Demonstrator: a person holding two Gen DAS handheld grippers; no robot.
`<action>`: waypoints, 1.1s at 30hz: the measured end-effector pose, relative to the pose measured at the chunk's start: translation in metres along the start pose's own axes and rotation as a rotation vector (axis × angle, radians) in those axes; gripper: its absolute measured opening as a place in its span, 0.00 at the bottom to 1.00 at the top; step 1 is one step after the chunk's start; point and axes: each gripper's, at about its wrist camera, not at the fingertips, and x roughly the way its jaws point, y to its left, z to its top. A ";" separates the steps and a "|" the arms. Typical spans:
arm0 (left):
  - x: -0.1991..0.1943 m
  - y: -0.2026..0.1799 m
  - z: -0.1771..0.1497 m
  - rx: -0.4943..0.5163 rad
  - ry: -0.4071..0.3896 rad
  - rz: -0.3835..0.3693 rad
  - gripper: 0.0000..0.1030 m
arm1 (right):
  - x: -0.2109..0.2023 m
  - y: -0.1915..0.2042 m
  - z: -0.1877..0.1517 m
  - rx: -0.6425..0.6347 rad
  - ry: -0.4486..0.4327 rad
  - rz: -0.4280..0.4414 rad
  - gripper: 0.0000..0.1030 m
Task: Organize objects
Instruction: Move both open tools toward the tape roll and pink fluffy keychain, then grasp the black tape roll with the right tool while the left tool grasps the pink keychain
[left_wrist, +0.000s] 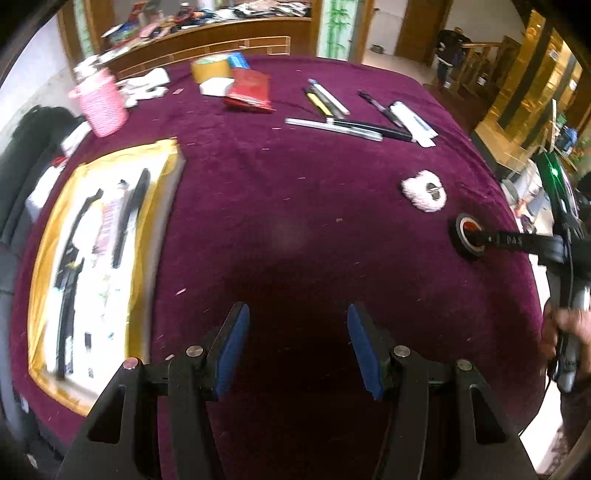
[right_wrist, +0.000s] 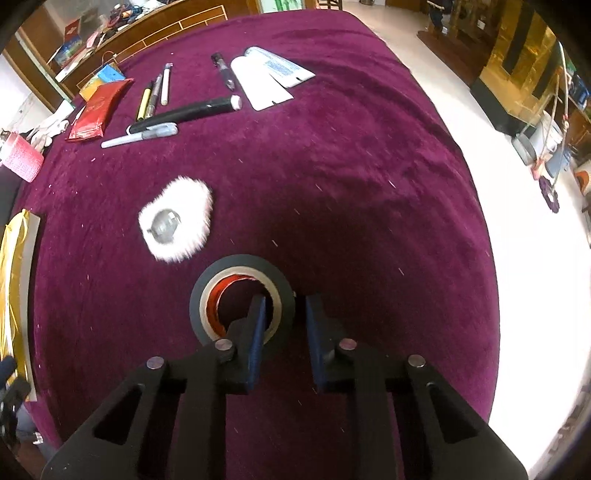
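Observation:
A black tape roll (right_wrist: 240, 269) with a red core lies on the purple tablecloth (right_wrist: 351, 184). My right gripper (right_wrist: 284, 306) straddles the roll's near right wall, one finger inside the hole, one outside; the jaws are narrowed around it, contact unclear. It also shows in the left wrist view (left_wrist: 476, 236) at the roll (left_wrist: 466, 223). My left gripper (left_wrist: 298, 321) is open and empty above bare cloth. A fluffy white puff (right_wrist: 177, 221) lies left of the roll. A gold-rimmed tray (left_wrist: 48, 258) with pens lies at the left.
Pens and markers (right_wrist: 159, 96), a black tube (right_wrist: 192, 110), white tubes (right_wrist: 266, 81), a red packet (right_wrist: 98, 110), a pink basket (left_wrist: 101, 103) and a tan tape roll (left_wrist: 210, 68) lie at the far side. The table's right edge (right_wrist: 480, 206) drops to the floor.

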 end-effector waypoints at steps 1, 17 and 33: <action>0.006 -0.006 0.006 0.015 0.002 -0.017 0.47 | -0.003 -0.005 -0.005 0.010 0.004 0.005 0.18; 0.091 -0.126 0.091 0.389 -0.071 -0.132 0.47 | -0.022 -0.036 -0.054 0.102 -0.018 0.038 0.18; 0.117 -0.148 0.097 0.427 -0.053 -0.145 0.47 | -0.024 -0.040 -0.061 0.127 -0.065 0.070 0.20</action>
